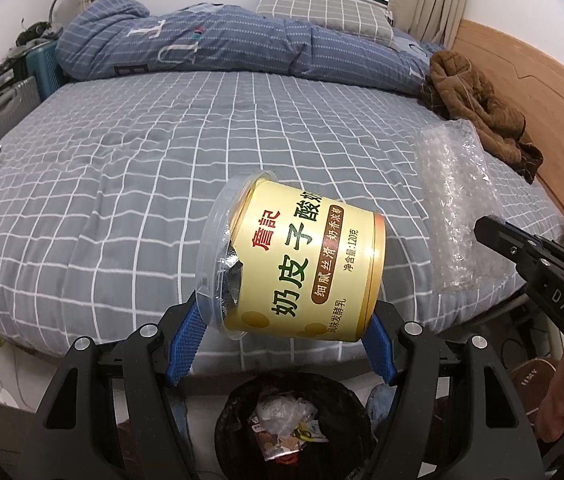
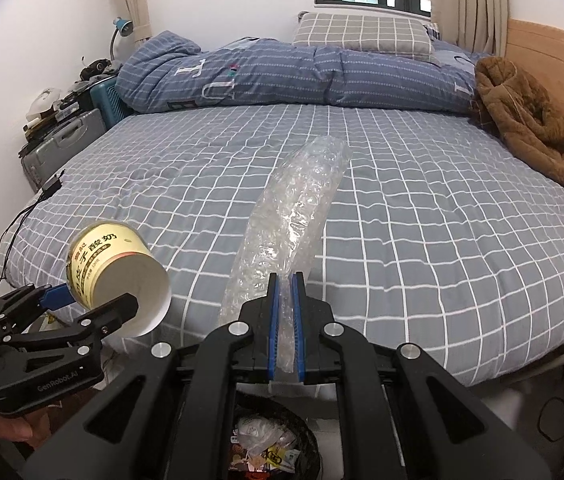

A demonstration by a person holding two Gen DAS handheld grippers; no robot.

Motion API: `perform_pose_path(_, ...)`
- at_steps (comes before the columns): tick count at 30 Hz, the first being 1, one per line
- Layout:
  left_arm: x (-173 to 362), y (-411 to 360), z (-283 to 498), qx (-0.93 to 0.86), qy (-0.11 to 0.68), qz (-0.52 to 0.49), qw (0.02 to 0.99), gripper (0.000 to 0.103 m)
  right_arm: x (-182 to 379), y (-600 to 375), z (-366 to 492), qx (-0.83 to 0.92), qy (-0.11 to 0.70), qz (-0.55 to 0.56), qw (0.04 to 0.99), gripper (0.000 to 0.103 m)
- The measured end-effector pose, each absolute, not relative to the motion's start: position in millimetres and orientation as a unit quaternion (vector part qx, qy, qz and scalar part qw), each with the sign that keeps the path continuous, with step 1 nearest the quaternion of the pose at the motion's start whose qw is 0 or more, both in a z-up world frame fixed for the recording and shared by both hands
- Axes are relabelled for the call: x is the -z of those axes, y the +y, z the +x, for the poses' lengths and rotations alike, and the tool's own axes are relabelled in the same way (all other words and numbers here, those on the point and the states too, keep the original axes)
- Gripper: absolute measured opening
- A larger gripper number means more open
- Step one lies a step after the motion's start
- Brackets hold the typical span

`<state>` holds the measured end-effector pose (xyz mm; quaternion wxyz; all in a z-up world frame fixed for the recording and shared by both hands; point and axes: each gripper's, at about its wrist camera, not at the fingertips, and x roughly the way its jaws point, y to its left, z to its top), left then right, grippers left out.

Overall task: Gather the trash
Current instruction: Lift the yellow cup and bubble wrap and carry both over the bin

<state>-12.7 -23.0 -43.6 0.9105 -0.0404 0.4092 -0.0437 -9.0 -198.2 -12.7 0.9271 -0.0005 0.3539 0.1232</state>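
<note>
Along the left edge of the bed, a grey hard-shell suitcase point(image 2: 58, 148) and a teal case point(image 2: 108, 98) stand against the mattress side, and a black charger with its cable point(image 2: 48, 190) lies at the corner of the grey checked bedsheet point(image 2: 421, 240).

Left gripper point(image 1: 285, 330): its blue-padded fingers point(image 1: 188, 344) stand partly apart and clamp a round yellow yoghurt tub with a clear plastic lid and torn foil seal point(image 1: 301, 264), one pad on the lid end, one on the base. The tub lies on its side in the air, over the near edge of the mattress.

Below, on the floor beside the bed: a black-lined round waste bin point(image 1: 238, 412), already holding crumpled wrappers; its rim sits under the tub in the left wrist view.

Right gripper point(image 2: 286, 280): jaws almost closed, pinching the near end of a long clear bubble-wrap sleeve point(image 2: 293, 216), which rises from the pads and leans away over the sheet. The same bin point(image 2: 309, 440) appears beneath these pads.

Centre of the bedsheet: bare fabric, open across its width.

Far side: a folded blue quilt point(image 2: 282, 80) and a grey checked pillow point(image 2: 361, 34) line the wall edge.

Right edge: a brown fleece garment point(image 2: 529, 128) lies heaped against the pale wooden headboard point(image 2: 553, 48).
</note>
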Motion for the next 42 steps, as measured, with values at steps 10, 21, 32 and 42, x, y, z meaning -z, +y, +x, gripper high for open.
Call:
perform_pose_path(10,47,-23,-37,0.036,0.413,-0.045,0.909,0.067,20,-195,-34,-0.129,0.363,0.0,0.923,0.006)
perform_pose_path(21,50,-24,-57,0.03,0.419,-0.047,0.906,0.067,29,-192,-53,-0.131,0.375,-0.001,0.918,0.006)
perform_pose_path(32,57,-24,-79,0.025,0.431,-0.046,0.901,0.067,40,-188,-72,-0.134,0.39,-0.002,0.911,0.006)
perform_pose_path(42,66,-23,-99,0.015,0.451,-0.044,0.891,0.067,53,-187,-88,-0.133,0.417,-0.005,0.899,0.006)
